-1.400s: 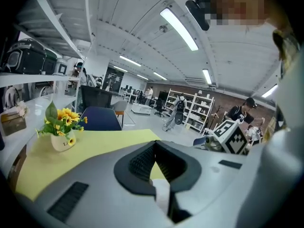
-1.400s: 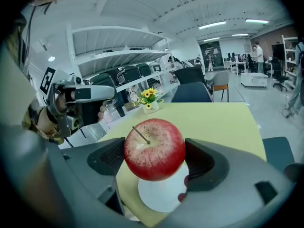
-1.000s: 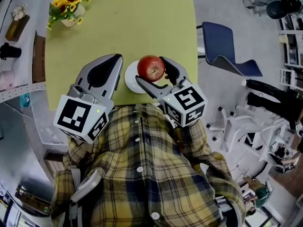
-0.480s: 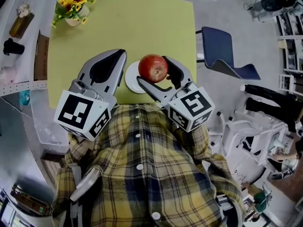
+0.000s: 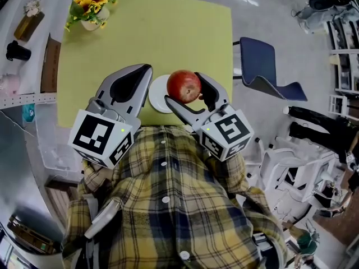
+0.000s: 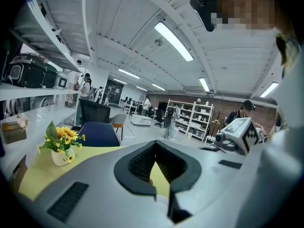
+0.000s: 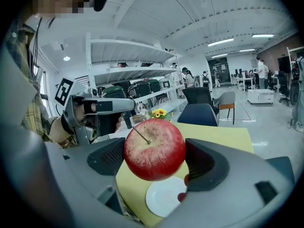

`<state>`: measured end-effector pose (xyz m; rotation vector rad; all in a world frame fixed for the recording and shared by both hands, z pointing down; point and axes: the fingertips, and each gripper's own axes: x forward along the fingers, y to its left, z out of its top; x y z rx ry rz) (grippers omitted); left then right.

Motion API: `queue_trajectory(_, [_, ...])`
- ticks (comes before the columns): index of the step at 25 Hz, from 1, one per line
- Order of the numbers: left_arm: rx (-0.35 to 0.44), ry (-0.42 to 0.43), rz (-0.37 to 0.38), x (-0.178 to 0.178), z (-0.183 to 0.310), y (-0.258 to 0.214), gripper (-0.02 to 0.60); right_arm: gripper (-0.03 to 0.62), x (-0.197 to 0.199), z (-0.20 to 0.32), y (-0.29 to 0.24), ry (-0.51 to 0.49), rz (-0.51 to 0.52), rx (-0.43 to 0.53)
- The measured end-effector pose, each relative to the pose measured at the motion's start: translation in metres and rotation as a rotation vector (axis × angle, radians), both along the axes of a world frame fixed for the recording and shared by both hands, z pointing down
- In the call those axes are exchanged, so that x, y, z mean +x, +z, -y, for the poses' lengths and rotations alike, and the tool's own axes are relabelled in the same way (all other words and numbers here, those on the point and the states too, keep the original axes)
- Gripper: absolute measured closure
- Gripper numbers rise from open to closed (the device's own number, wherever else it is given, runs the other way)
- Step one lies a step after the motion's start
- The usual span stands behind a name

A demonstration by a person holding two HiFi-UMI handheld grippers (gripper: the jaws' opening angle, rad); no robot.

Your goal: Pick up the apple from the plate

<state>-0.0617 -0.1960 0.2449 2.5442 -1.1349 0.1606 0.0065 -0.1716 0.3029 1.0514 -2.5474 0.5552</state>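
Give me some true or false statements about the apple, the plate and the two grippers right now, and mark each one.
1. The apple sits between the jaws of the right gripper. True.
2. The apple rests on the plate. False: it is held clear above the plate, which is bare.
3. The left gripper grips the plate's rim. False: its jaws are together with nothing between them, beside the plate.
4. A vase of sunflowers stands at a far corner of the table. True.
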Motion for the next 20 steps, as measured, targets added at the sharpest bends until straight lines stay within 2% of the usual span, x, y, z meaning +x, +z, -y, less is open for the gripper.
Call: queue_trajectory(20, [-0.005,0.012,0.010,0.0035,-0.0013,0.0016,0.574,0.206,0.0012,-0.0028,0.0046,-0.015,-0.022,-0.005])
